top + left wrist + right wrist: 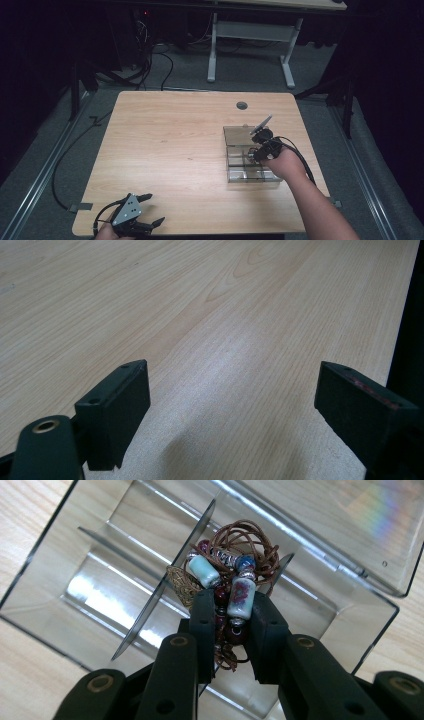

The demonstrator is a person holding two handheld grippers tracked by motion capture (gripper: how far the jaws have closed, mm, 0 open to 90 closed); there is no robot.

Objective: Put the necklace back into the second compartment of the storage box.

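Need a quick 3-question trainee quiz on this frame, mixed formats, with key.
1. True or false: the right gripper is shut on the beaded cord bracelet.
2. Which fits the left gripper? A: open, nothing between its jaws. B: shut on a bead. C: clamped on the box lid.
3. Fill in: the bracelet is held over a clear plastic ____ with dividers, its lid open.

Key: 1 true; 2 A; 3 box.
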